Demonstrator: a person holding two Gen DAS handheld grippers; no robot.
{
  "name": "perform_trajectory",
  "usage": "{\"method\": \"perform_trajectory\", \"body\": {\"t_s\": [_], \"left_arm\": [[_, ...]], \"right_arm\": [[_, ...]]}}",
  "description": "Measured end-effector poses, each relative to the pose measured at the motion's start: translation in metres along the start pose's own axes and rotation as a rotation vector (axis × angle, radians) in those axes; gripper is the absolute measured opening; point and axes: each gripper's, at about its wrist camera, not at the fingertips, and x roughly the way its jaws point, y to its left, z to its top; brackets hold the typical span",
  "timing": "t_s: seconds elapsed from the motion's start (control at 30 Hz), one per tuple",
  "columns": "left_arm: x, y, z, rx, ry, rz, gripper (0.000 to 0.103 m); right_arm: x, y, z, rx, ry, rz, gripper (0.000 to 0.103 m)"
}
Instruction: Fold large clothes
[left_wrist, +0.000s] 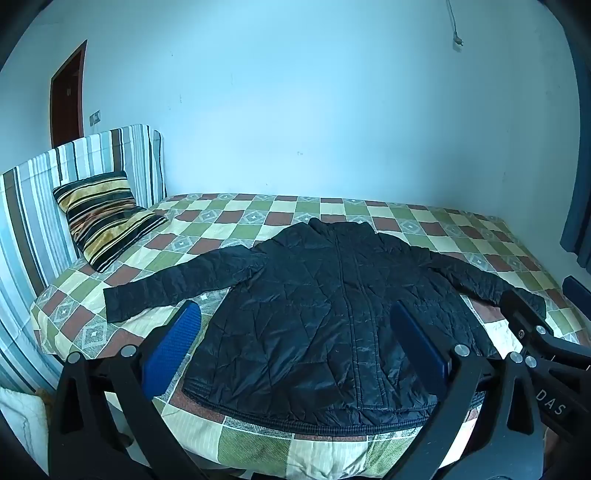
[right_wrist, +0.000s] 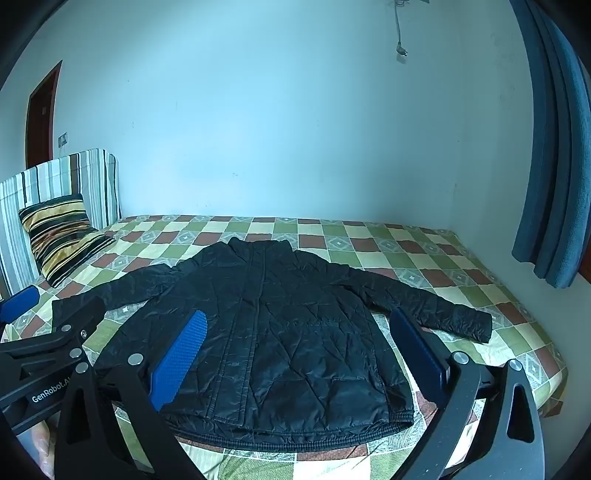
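On the bed (left_wrist: 461, 225) lies a black jacket (left_wrist: 325, 317); both tongs, left tongs (left_wrist: 295, 332) and right tongs (right_wrist: 299, 339), gape wide, holding nothing. Only the right view reads "GenRobot"; the left view reads "DAS".

striped pillow (left_wrist: 105, 218) against striped headboard (left_wrist: 33, 206), checkered bedspread (left_wrist: 236, 218), blue curtain (right_wrist: 554, 147)

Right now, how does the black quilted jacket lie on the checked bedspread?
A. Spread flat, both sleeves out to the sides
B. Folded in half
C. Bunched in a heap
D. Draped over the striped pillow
A: the black quilted jacket lies flat on the checked bedspread, one sleeve stretched out to each side.
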Motion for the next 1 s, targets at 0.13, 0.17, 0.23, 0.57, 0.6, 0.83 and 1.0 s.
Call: {"method": "perform_trajectory", "body": {"t_s": [0.13,0.17,0.23,0.57,0.6,0.83,1.0], "left_arm": [[-0.0002,-0.0001,0.0003,0.003,0.002,0.001,0.101],[-0.0003,0.0000,0.0006,0.003,0.003,0.001,0.101],[-0.0006,0.0006,0.0013,0.002,0.004,0.000,0.101],[0.0000,-0.0003,0.0002,0.005,0.000,0.004,0.101],[0.0000,-0.0003,0.0002,0.005,0.000,0.004,0.101],[0.0000,-0.0002,0.0002,0.005,0.000,0.005,0.101],[0.0002,-0.0003,0.0002,0.006,0.000,0.004,0.101]], "right_arm": [[0.0002,-0.0004,0.0001,0.001,0.002,0.002,0.098],[0.0003,-0.0005,0.0001,0.001,0.002,0.003,0.098],[-0.0001,0.0001,0.0000,-0.001,0.000,0.000,0.098],[0.0000,0.0001,0.0000,-0.001,0.001,0.000,0.098],[0.0000,0.0001,0.0000,-0.001,0.001,0.000,0.098],[0.0000,0.0007,-0.0008,-0.002,0.001,0.000,0.098],[0.0001,0.0015,-0.0011,-0.003,0.001,-0.002,0.098]]}}
